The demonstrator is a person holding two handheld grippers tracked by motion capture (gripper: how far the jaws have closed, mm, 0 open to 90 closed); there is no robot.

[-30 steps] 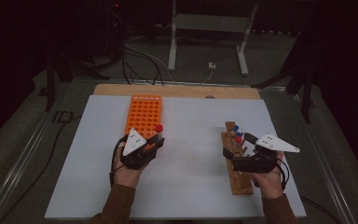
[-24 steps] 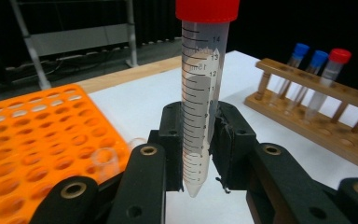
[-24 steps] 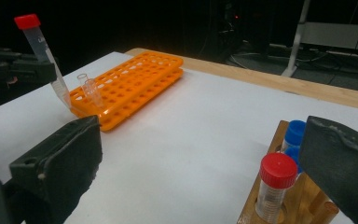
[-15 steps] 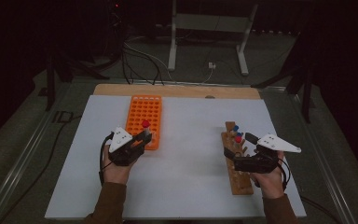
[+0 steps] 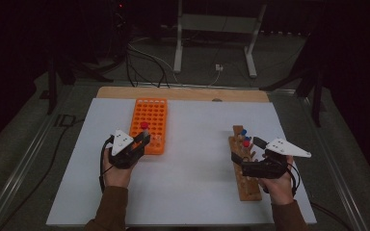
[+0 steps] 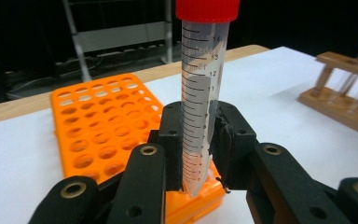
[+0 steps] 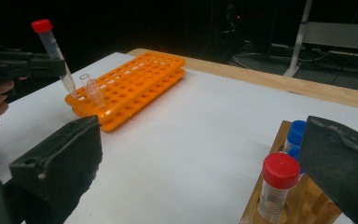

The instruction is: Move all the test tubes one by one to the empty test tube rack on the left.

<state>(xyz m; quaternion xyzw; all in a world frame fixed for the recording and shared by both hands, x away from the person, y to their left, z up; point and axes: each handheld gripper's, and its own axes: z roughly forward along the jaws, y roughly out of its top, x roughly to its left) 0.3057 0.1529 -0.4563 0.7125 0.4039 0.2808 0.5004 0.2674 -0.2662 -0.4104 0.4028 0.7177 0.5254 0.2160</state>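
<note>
You are working on a white tabletop (image 5: 192, 163) that fills the lower middle of the high view, with a light wooden strip (image 5: 183, 93) along its far edge. Beyond it the room is dark: grey floor, loose cables (image 5: 147, 62) at upper centre, and a pale metal stand (image 5: 217, 29) at the top of the frame.

Your left gripper (image 5: 142, 140), at lower left of the high view, is clamped on a red-capped tube (image 6: 200, 93). In the left gripper view the tube stands almost upright through the centre of the frame, its pointed tip low over the near corner of the orange rack (image 6: 102, 130); whether the tip touches the rack you cannot tell. Black graduation marks run down the tube, and the numbers 14, 13 and 12 read near its top; the smaller print beside them is too blurred to read.

Your right gripper (image 5: 243, 166) sits at lower right of the high view, at the wooden rack (image 5: 248, 185). In the right gripper view its jaws stand wide apart with nothing between the pads; a red-capped tube in the wooden rack (image 7: 279, 186) is at lower right, with blue-capped tubes (image 7: 297, 133) just behind it. Two clear uncapped tubes (image 7: 91, 88) stand in the orange rack at upper left.
</note>
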